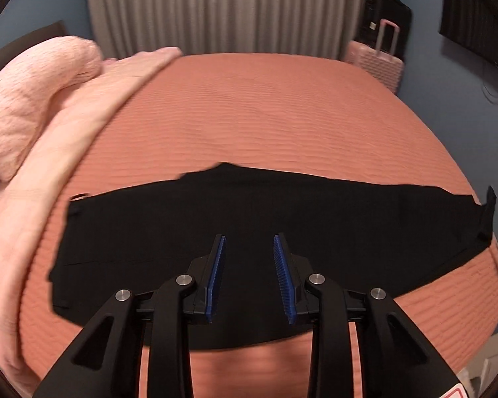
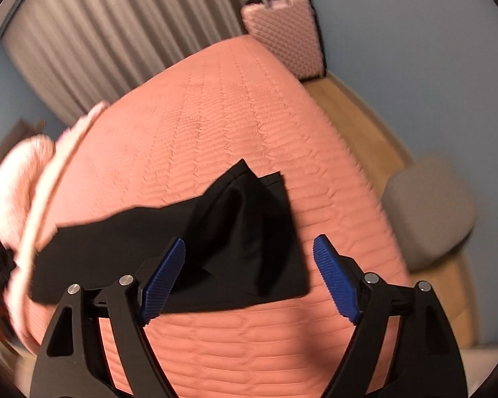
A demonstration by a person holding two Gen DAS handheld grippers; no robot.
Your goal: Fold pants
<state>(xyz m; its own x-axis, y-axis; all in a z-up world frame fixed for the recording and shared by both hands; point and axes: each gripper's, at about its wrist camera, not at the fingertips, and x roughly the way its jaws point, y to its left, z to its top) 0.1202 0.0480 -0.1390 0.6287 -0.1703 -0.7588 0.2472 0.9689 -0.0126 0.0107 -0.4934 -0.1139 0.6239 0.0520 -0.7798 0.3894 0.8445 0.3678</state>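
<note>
Pants (image 1: 265, 232) lie unlabelled on bedspread (image 1: 265, 106), no writing legible.

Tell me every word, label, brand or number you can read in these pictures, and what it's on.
None can be read.
Black luggage: a small pale tag, too small to read.
Red-edged sticker at the bottom corner of the left wrist view: cut off, no letters visible.
Black pants, pink suitcase: no print visible.
</note>
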